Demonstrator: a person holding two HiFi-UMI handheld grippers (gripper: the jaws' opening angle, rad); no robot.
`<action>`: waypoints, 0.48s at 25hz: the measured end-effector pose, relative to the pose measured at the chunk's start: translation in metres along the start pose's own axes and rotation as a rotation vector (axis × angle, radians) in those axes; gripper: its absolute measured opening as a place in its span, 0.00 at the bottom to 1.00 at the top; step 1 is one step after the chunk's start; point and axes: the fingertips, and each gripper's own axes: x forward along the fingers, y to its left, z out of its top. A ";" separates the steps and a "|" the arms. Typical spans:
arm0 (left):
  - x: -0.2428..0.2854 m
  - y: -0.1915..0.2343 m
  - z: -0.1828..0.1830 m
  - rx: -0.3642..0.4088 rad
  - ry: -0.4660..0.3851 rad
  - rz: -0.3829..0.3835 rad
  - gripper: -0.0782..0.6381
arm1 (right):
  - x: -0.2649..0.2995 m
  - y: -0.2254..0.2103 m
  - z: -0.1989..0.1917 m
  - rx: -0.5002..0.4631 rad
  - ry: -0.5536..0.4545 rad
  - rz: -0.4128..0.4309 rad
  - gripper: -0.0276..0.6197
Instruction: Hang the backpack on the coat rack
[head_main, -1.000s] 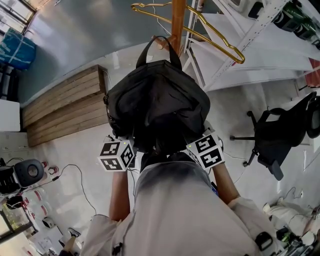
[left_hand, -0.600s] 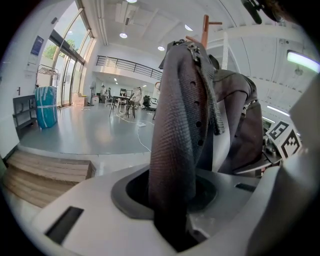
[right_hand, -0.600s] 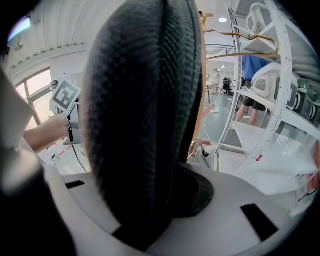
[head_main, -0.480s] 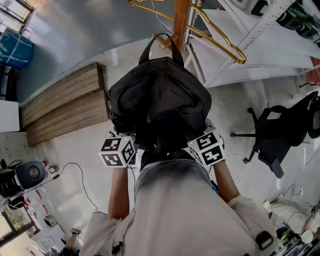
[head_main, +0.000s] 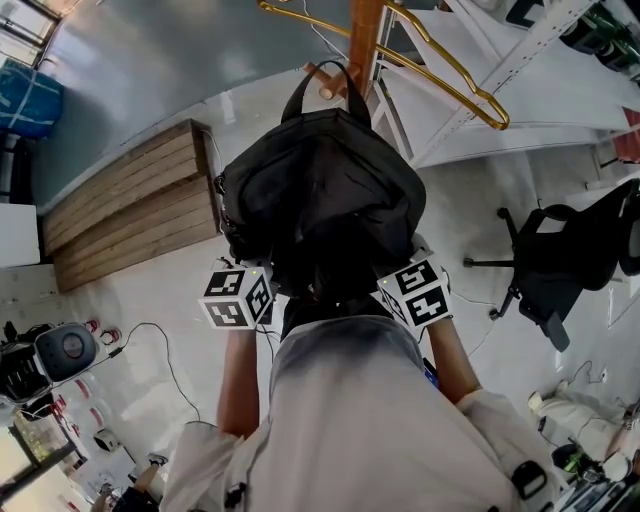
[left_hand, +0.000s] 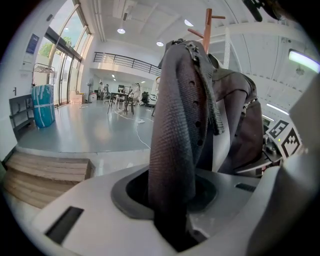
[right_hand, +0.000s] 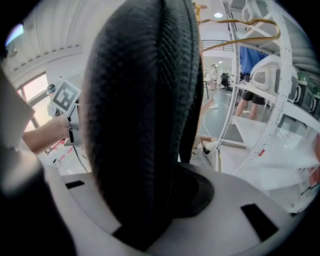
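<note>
A black backpack is held up in front of me, its back toward me. In the head view its top handle loop sits at a wooden peg of the coat rack pole; I cannot tell whether the loop is over the peg. In its own view my left gripper is shut on a padded shoulder strap. My right gripper is shut on the other black strap. In the head view only the marker cubes show; the jaws are hidden under the bag.
A gold hanger hangs on the rack above the bag. White shelving stands at the right, with a black office chair below it. Wooden steps lie at the left; cables and small devices lie on the floor.
The backpack has edged slightly toward the rack pole, and its handle loop sits closer to the peg. Both grippers keep their hold on the straps.
</note>
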 end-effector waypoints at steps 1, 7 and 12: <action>0.001 0.001 0.000 0.000 0.003 -0.002 0.25 | 0.001 -0.001 0.001 0.003 0.002 0.000 0.25; 0.011 0.004 -0.001 -0.006 0.020 -0.019 0.25 | 0.007 -0.005 0.000 0.016 0.014 -0.004 0.25; 0.015 0.005 -0.002 -0.009 0.029 -0.024 0.25 | 0.010 -0.006 0.000 0.024 0.020 -0.007 0.25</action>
